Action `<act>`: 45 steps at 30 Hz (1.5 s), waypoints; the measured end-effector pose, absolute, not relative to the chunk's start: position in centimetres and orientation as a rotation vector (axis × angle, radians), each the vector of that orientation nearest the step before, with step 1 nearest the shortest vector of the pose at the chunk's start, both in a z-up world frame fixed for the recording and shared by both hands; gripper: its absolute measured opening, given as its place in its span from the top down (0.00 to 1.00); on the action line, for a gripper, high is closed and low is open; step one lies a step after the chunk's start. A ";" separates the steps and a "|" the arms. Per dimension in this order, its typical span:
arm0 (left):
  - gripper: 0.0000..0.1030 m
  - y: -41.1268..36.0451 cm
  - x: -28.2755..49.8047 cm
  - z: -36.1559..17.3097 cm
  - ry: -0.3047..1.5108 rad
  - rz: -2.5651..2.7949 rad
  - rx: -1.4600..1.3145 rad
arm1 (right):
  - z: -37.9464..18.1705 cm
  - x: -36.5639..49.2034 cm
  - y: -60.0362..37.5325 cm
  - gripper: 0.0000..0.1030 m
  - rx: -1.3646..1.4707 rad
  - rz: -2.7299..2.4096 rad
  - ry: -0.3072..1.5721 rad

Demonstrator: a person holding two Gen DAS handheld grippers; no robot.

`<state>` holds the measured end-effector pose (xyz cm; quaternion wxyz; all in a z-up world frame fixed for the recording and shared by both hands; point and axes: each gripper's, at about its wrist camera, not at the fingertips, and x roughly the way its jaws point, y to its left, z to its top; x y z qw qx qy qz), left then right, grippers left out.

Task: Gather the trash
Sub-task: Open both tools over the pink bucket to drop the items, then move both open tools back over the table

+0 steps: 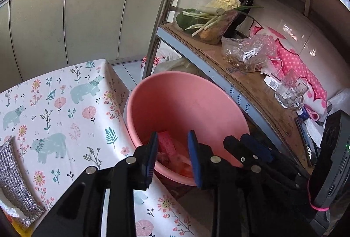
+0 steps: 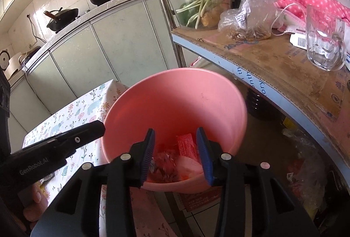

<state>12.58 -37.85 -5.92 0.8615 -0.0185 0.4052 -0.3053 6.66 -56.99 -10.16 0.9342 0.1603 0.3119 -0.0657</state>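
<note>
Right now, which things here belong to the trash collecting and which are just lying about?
Part of the job:
pink bin
trash inside it
left claw, open
right claw, open

Just lying about:
glass mug
plastic bag
vegetable container
silver scrubber
woks

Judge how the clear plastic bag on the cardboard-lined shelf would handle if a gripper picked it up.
The plastic bag looks thin and crinkled, so it would probably be floppy and collapse under the fingers. Only a little brownish matter sits at its bottom, so it is likely light, sagging there when lifted. It stands close to the glass mug, which a careless pull might knock.
</note>
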 end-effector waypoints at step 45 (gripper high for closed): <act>0.58 -7.5 -3.1 5.7 0.585 -0.329 -0.046 | -3.6 -2.9 -39.5 0.52 0.116 0.349 0.570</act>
